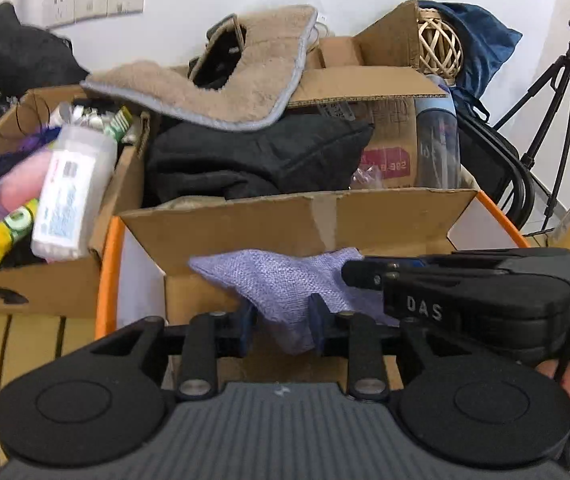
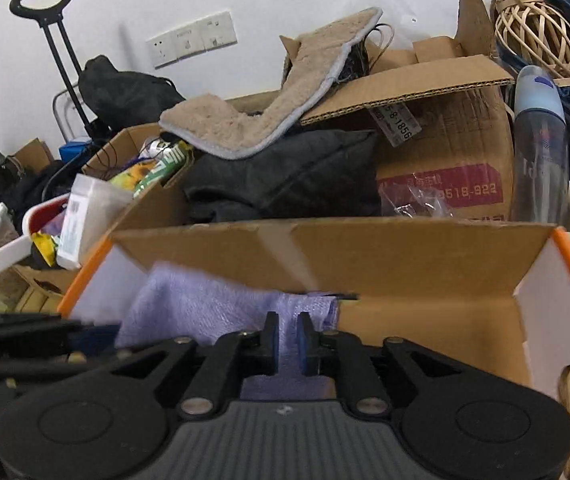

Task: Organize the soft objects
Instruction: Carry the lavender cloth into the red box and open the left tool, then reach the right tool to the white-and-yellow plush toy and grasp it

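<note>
White wall behind cluttered cardboard boxes [image 1: 297,220]. Lilac cloth [image 1: 281,284] hung before the nearest box flap, between the left gripper [image 1: 285,320]'s parted jaws; right gripper [image 2: 287,340] pinched it.

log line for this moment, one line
item: purple cloth | left gripper: fingers apart, cloth between | right gripper: fingers pinch cloth | place: over cardboard box | step: placing cloth
</note>
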Action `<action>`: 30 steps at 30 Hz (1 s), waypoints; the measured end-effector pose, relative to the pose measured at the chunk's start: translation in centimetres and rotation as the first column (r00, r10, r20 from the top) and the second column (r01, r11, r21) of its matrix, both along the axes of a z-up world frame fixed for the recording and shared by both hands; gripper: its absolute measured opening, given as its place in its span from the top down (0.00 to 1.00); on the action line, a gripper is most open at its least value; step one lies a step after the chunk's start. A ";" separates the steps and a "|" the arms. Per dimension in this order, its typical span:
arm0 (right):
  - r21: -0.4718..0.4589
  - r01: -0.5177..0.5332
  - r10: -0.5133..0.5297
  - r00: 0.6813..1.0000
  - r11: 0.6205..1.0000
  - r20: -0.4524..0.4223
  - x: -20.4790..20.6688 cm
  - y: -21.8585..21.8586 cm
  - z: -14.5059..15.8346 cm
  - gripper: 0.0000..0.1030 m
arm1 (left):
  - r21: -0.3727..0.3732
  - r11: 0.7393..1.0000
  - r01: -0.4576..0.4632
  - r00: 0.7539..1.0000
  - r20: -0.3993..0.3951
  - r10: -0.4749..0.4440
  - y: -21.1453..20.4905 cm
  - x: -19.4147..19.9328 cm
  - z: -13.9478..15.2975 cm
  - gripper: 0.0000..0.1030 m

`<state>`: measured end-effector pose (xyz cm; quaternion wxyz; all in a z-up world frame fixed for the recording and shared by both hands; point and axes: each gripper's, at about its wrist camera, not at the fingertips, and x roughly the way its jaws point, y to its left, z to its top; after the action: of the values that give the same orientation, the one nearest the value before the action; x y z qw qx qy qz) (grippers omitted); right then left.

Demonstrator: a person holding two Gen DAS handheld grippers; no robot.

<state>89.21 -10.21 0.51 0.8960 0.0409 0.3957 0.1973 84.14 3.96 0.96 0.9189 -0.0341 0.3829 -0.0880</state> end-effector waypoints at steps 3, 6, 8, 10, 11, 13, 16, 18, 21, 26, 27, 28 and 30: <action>0.011 -0.018 0.018 1.000 1.000 0.014 -0.9 0.1 0.4 0.81 | -0.022 0.998 -0.067 0.998 0.020 0.068 1.2 -0.5 0.9 0.51; 0.078 -0.027 0.026 1.000 0.997 0.014 -2.1 -1.1 2.0 0.66 | -0.008 0.995 -0.095 0.994 0.061 0.095 2.3 -1.9 3.4 0.46; 0.098 -0.032 0.028 0.999 0.995 0.039 -3.0 -1.7 3.9 0.66 | 0.000 0.994 -0.113 0.991 0.074 0.112 3.0 -3.1 5.3 0.44; 0.092 -0.029 0.023 0.997 0.995 0.071 -4.5 -2.3 6.2 0.64 | 0.005 0.991 -0.130 0.987 0.090 0.129 3.6 -4.8 7.4 0.41; 0.093 -0.031 0.023 0.996 0.995 0.087 -5.4 -2.7 7.4 0.62 | 0.004 0.991 -0.134 0.986 0.099 0.133 3.9 -5.9 8.3 0.38; 0.083 -0.030 0.020 0.993 0.996 0.118 -7.5 -3.7 10.1 0.57 | 0.004 0.991 -0.134 0.984 0.121 0.133 4.3 -8.6 10.2 0.34; 0.053 -0.033 0.023 0.985 0.998 0.170 -11.7 -5.6 13.8 0.51 | 0.019 0.992 -0.127 0.979 0.166 0.122 4.4 -13.5 13.3 0.27; 0.049 -0.032 0.020 0.975 0.998 0.222 -15.0 -7.2 16.2 0.47 | 0.024 0.992 -0.124 0.974 0.195 0.117 4.1 -16.7 15.1 0.26; 0.053 -0.016 0.002 0.964 0.998 0.266 -20.0 -9.5 19.0 0.43 | 0.009 0.992 -0.124 0.961 0.249 0.117 3.8 -22.2 17.2 0.21; 0.043 -0.030 0.014 0.939 0.999 0.343 -29.2 -12.2 20.4 0.39 | -0.003 0.995 -0.097 0.922 0.376 0.091 2.3 -34.0 17.6 0.14; 0.035 -0.032 0.017 0.932 0.999 0.362 -31.3 -12.6 20.2 0.38 | -0.009 0.996 -0.093 0.911 0.403 0.088 2.1 -36.5 17.3 0.11; 0.032 -0.038 0.023 0.925 0.999 0.379 -33.5 -13.0 19.8 0.35 | -0.015 0.997 -0.081 0.897 0.434 0.080 1.8 -39.3 16.8 0.10; 0.027 -0.052 0.036 0.908 0.998 0.417 -38.1 -13.7 18.9 0.31 | -0.015 0.997 -0.077 0.869 0.489 0.074 1.0 -44.3 15.4 0.05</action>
<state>51.08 -23.90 19.43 0.9541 0.0056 0.1926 0.2291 39.84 4.91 16.41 0.9887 -0.0235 0.1365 -0.0568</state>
